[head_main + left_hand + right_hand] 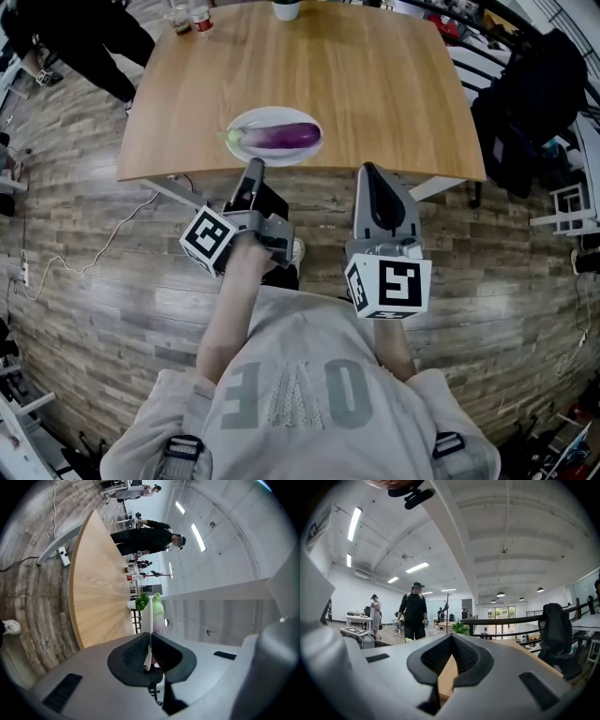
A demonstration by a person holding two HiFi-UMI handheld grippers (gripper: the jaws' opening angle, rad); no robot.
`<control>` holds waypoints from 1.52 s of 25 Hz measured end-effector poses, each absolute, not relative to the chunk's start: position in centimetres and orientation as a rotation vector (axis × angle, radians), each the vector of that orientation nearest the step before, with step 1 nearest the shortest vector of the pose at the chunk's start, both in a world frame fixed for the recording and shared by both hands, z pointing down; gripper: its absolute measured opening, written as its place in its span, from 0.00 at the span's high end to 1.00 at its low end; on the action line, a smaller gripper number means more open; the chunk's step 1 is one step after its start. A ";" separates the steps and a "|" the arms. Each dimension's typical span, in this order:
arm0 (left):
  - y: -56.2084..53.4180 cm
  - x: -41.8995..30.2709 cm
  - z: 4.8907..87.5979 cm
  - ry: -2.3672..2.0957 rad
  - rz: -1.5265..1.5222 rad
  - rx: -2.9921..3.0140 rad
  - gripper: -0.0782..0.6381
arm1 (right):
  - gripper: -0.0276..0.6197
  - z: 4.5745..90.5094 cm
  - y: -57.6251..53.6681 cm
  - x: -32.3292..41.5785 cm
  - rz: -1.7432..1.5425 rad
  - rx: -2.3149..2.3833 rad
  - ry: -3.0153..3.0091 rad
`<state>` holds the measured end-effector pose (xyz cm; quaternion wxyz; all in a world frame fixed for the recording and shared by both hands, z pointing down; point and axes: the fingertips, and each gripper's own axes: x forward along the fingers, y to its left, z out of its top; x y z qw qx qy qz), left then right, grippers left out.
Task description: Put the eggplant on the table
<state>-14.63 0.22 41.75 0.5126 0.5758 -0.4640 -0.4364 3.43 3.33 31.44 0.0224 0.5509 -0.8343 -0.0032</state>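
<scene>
In the head view there is one eggplant point(281, 138), one white plate point(272, 112) under it, and two grippers. The eggplant is long, glossy and deep purple. It has a pale green stem end at the left and lies crosswise on the plate. The plate sits over the near edge of the wooden surface point(328, 66), but this view does not show whether it rests on the wood. The left gripper point(255, 166) reaches the plate's near rim. The right gripper point(367, 171) points at the surface's edge, well apart from the plate. Two glasses point(178, 17) and one white pot point(286, 9) stand at the far edge.

The left gripper view is rolled, so the surface point(98, 588) stands upright at the left. The jaws are clamped on the plate point(151, 616), which shows edge-on as a thin white line. The eggplant point(158, 605) lies against its right face with the green end farthest away. One person in black stands beyond the surface.

In the right gripper view the jaws are drawn together with nothing between them. Only a sliver of wood shows through them. Two people stand in the room behind, one in black and one in light clothes.
</scene>
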 end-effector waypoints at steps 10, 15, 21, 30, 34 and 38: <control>-9.4 -16.8 39.7 -1.063 -1.050 1.454 0.86 | 0.93 31.0 -5.5 1.8 -0.016 1.794 -2.508; -11.4 -15.4 40.0 -1.073 -1.065 1.421 0.86 | 0.93 30.8 -8.4 2.4 -0.020 1.741 -2.524; -13.3 -15.5 40.2 -1.133 -1.088 1.387 0.86 | 0.93 30.2 -12.1 1.4 -0.042 1.636 -2.592; -16.7 -13.7 40.0 -1.167 -1.120 1.370 0.86 | 0.93 30.8 -15.5 4.2 -0.064 1.577 -2.600; -17.7 -12.2 40.2 -1.182 -1.118 1.365 0.86 | 0.93 30.2 -15.5 5.4 -0.139 1.521 -2.610; -18.3 -10.8 40.9 -1.177 -1.101 1.356 0.86 | 0.93 29.9 -16.3 6.7 -0.113 1.539 -2.623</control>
